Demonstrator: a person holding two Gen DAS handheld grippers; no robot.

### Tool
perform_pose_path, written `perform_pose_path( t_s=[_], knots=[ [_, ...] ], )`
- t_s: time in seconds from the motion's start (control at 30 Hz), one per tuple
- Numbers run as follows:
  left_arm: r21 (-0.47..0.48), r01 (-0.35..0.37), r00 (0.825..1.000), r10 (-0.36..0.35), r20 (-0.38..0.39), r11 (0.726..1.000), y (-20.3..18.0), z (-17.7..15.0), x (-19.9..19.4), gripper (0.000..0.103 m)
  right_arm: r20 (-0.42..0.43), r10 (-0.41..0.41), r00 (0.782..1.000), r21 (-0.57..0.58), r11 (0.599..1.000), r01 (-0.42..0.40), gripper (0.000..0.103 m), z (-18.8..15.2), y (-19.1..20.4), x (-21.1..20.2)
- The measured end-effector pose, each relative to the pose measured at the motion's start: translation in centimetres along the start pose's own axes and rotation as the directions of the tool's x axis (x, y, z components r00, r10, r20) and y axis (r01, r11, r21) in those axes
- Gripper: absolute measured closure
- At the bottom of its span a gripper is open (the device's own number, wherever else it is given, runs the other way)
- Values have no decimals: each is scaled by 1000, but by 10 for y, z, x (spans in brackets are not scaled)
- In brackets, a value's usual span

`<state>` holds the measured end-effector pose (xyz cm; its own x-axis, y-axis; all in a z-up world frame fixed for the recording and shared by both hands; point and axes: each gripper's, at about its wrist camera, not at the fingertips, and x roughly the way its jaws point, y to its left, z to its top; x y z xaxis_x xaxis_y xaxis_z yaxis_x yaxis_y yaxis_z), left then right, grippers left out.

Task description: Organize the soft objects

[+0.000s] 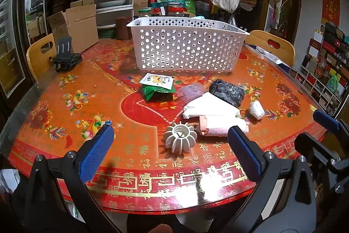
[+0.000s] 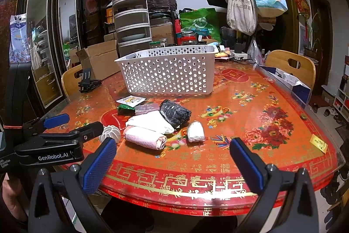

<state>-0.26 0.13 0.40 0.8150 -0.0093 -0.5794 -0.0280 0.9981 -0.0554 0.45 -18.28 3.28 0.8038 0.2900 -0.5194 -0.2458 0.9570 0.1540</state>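
Note:
A white perforated basket (image 1: 185,45) (image 2: 168,71) stands at the back of the red table. In front of it lie a pink rolled towel (image 1: 220,127) (image 2: 144,138), a white folded cloth (image 1: 209,106) (image 2: 150,120), a black knitted bundle (image 1: 226,91) (image 2: 174,113), a small white roll (image 1: 257,109) (image 2: 195,131), a purple pouch (image 1: 189,90), a green snack packet (image 1: 157,91) and a white ribbed ball (image 1: 180,140) (image 2: 111,133). My left gripper (image 1: 170,152) is open and empty, just before the ribbed ball. My right gripper (image 2: 174,158) is open and empty, near the table's front edge.
A black phone stand (image 1: 65,56) and a cardboard box (image 1: 76,27) sit at the back left. Wooden chairs (image 1: 272,45) stand at both sides. Jars, bags and stacked containers crowd behind the basket. A yellow card (image 2: 318,142) lies at the right rim.

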Motion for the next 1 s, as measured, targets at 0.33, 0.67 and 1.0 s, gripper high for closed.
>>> perform_pose_path(
  t_s=[0.33,0.67,1.0],
  knots=[
    [0,0,1000,0,1,1000,0,0,-2,0,-3,-1,1000,5,1000,1,0,-1,0,0],
    [1,0,1000,0,0,1000,-1,0,-1,0,-5,-3,1000,6,1000,3,0,-1,-2,-1],
    [1,4,1000,-4,-4,1000,-2,-1,0,0,-7,-3,1000,8,1000,3,0,-1,-1,1]
  ],
)
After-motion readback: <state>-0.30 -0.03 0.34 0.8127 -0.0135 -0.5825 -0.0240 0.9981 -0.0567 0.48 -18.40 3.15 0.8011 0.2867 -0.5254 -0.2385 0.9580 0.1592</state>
